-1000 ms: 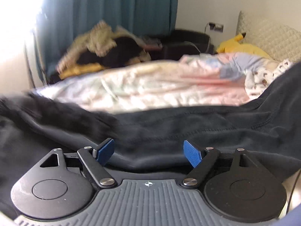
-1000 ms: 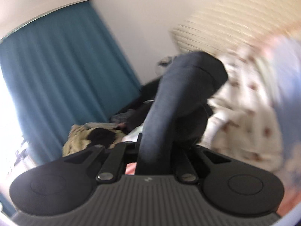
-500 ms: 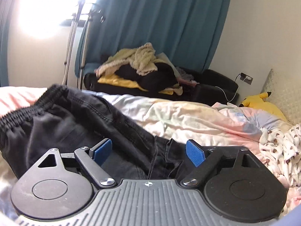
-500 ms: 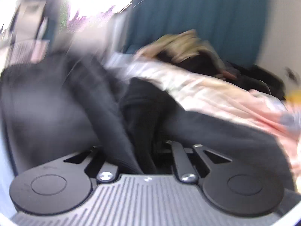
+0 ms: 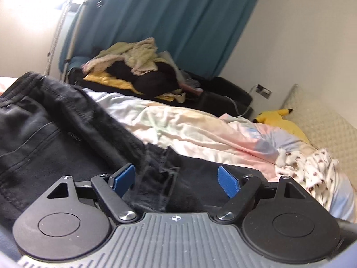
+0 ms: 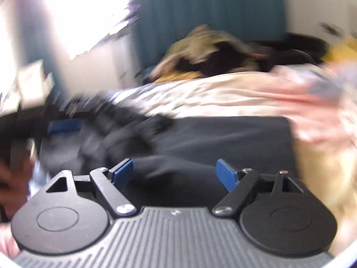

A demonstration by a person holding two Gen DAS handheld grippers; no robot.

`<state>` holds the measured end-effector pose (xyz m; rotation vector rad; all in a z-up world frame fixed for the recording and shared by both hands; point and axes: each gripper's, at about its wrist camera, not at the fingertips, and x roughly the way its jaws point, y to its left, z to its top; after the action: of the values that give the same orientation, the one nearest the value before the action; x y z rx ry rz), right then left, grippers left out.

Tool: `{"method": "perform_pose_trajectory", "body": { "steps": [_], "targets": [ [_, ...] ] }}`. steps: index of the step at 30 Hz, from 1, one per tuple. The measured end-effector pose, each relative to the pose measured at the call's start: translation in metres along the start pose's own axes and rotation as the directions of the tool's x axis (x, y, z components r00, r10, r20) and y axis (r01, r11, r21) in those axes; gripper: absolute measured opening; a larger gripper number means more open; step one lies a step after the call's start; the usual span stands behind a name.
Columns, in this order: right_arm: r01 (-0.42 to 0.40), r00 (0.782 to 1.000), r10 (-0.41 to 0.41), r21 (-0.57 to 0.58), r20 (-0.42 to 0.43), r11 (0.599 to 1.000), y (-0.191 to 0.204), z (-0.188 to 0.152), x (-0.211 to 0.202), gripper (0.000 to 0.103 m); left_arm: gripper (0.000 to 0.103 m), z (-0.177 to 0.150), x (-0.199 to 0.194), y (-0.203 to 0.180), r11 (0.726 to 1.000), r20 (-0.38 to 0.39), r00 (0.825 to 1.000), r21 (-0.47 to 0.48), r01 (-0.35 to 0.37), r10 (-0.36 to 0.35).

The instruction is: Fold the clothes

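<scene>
Black trousers (image 5: 55,129) lie spread across a bed's pastel quilt (image 5: 200,131), waistband toward the teal curtain (image 5: 178,22), with heaped laundry (image 5: 133,67) beyond. Both tongs hover low over the dark cloth: the left tongs (image 5: 177,177) gape wide, pads clear of the fabric. The right tongs (image 6: 174,172) have just sprung open, clamping nothing.

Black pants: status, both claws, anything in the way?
Left claw open, empty. Right claw open; jaws have just been opening, nothing gripped. Black pants lying on the bedspread, rumpled, not folded flat. Nothing blocking.
</scene>
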<state>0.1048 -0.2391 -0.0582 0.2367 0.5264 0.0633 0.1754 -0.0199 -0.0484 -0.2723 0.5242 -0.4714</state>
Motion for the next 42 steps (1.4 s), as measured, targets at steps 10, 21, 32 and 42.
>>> {"method": "perform_pose_trajectory", "body": {
  "steps": [10,21,32,42],
  "targets": [
    [0.162,0.963,-0.243,0.471,0.117,0.867,-0.077,-0.006,-0.024,0.085,0.078,-0.033,0.054,-0.005,0.994,-0.104,0.995,-0.111,-0.005,-0.007],
    [0.111,0.967,-0.223,0.578,0.126,0.809,-0.093,-0.022,-0.022,0.085,0.015,-0.018,0.02,-0.011,0.978,-0.069,0.997,-0.203,-0.055,0.041],
    [0.2,0.97,-0.243,0.605,-0.011,0.771,-0.093,-0.045,-0.008,0.088,0.016,-0.044,0.049,0.009,0.993,-0.149,0.985,-0.068,-0.1,0.088],
    [0.059,0.995,-0.098,0.702,0.015,0.709,-0.1,-0.062,0.003,0.09,0.018,-0.045,0.045,0.011,0.993,-0.146,0.986,-0.076,-0.092,0.08]
  ]
}}
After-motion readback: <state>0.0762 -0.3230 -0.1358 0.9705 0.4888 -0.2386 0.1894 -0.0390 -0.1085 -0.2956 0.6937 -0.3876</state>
